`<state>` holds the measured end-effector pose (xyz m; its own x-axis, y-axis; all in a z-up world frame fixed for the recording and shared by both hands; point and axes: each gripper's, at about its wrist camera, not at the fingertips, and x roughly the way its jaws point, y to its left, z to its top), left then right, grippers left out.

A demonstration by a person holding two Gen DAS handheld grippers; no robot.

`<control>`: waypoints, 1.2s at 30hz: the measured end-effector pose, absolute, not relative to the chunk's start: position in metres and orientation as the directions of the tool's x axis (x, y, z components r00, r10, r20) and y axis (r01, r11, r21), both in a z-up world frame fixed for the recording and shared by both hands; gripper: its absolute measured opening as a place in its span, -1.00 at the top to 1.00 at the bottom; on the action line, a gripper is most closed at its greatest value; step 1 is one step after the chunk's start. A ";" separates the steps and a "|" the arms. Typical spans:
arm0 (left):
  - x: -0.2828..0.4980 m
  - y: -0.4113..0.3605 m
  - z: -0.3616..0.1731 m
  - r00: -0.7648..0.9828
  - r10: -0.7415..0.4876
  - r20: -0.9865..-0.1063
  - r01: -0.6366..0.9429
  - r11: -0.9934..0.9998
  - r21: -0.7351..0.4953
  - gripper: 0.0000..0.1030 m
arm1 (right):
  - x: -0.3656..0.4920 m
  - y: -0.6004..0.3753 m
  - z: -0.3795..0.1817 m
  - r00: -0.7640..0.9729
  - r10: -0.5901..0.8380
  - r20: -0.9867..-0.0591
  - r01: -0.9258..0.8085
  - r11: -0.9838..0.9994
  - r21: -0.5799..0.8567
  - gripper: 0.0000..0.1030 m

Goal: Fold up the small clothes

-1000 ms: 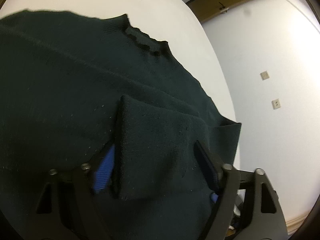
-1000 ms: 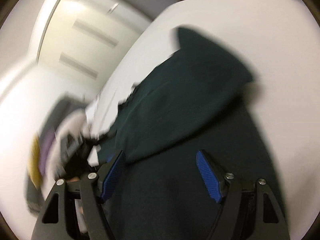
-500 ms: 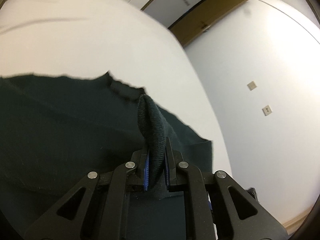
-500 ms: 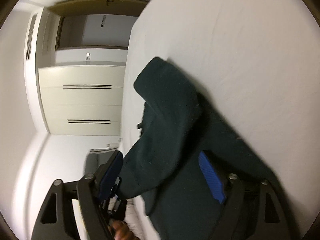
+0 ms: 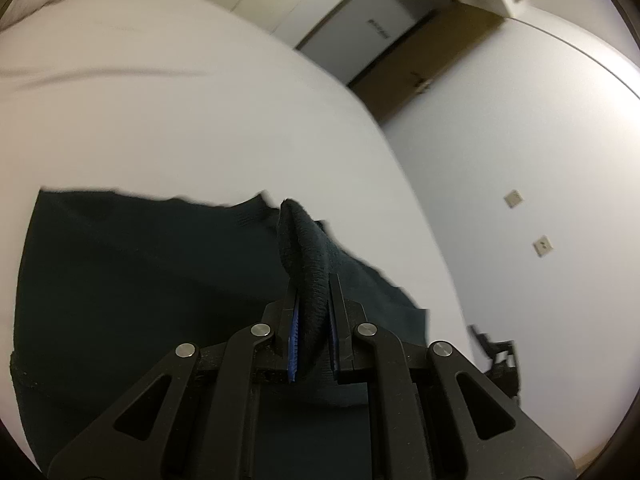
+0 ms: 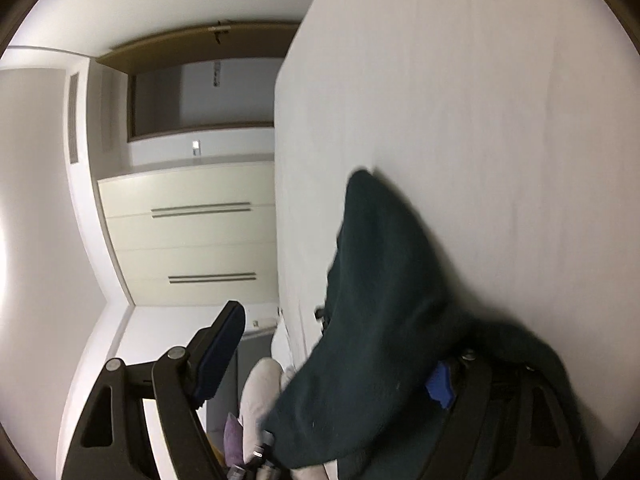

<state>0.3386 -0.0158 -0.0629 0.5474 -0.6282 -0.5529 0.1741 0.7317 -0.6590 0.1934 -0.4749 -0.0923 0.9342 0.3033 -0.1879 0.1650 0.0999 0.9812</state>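
One dark sweater (image 5: 140, 280) lies on one white bed (image 5: 180, 120), filling the lower left of the left view. The left gripper (image 5: 312, 320) is clamped on a raised fold of it. The right gripper (image 6: 336, 360) gapes wide, cloth draped between its fingers, ungripped.

The garment (image 5: 140, 264) is a very dark green, almost black, plain knit with no print, ribbed along its edge. It lies on a plain white surface (image 5: 180, 120). Both grippers are black with bright blue pads (image 5: 295, 332), silver screws dotting the left one (image 5: 312, 320). The far wall (image 5: 520, 140) is pale grey-white with two beige plates. The cupboard doors (image 6: 188, 236) are cream, the door frame brown.
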 end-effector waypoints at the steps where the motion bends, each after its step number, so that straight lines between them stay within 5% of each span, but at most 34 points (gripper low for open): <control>1: 0.344 -0.014 -0.074 0.541 -0.624 -0.563 0.158 0.733 -0.661 0.80 | 0.194 -0.476 -0.092 0.936 0.302 -0.178 0.157 0.094 0.983 -0.60; 5: 0.351 -0.006 -0.116 0.489 -0.616 -0.617 0.107 0.745 -0.659 0.80 | 0.195 -0.481 -0.091 0.938 0.318 -0.138 0.108 0.111 0.988 -0.56; 9: 0.351 -0.005 -0.142 0.443 -0.616 -0.652 0.103 0.757 -0.645 0.80 | 0.187 -0.494 -0.105 0.945 0.320 -0.073 0.072 0.016 0.997 -0.31; 16: 0.349 -0.010 -0.164 0.406 -0.614 -0.677 0.112 0.769 -0.630 0.78 | 0.191 -0.462 -0.087 0.915 0.339 -0.221 0.151 0.220 0.964 -0.26; 21: 0.346 0.000 -0.156 0.380 -0.624 -0.683 0.074 0.756 -0.650 0.77 | 0.169 -0.462 -0.087 0.908 0.352 -0.227 0.173 0.178 0.969 -0.33; 27: 0.314 0.015 -0.104 0.509 -0.386 -0.770 0.043 0.904 -0.425 0.77 | 0.132 -0.446 -0.051 0.875 0.366 -0.318 0.209 0.308 0.928 -0.48; 33: 0.300 -0.050 -0.077 0.576 -0.407 -0.709 0.286 0.913 -0.292 0.77 | 0.191 -0.417 -0.024 0.836 0.479 -0.268 0.063 0.402 0.913 -0.48; 36: 0.312 -0.069 -0.104 0.538 -0.344 -0.770 0.278 0.934 -0.223 0.77 | 0.233 -0.401 -0.034 0.793 0.537 -0.290 0.036 0.433 0.901 -0.48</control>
<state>0.3120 -0.0694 -0.1044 0.5379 -0.3438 -0.7697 0.2778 0.9344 -0.2232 0.2331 -0.4011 -0.0344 0.7926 0.5366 -0.2895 0.0359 0.4329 0.9007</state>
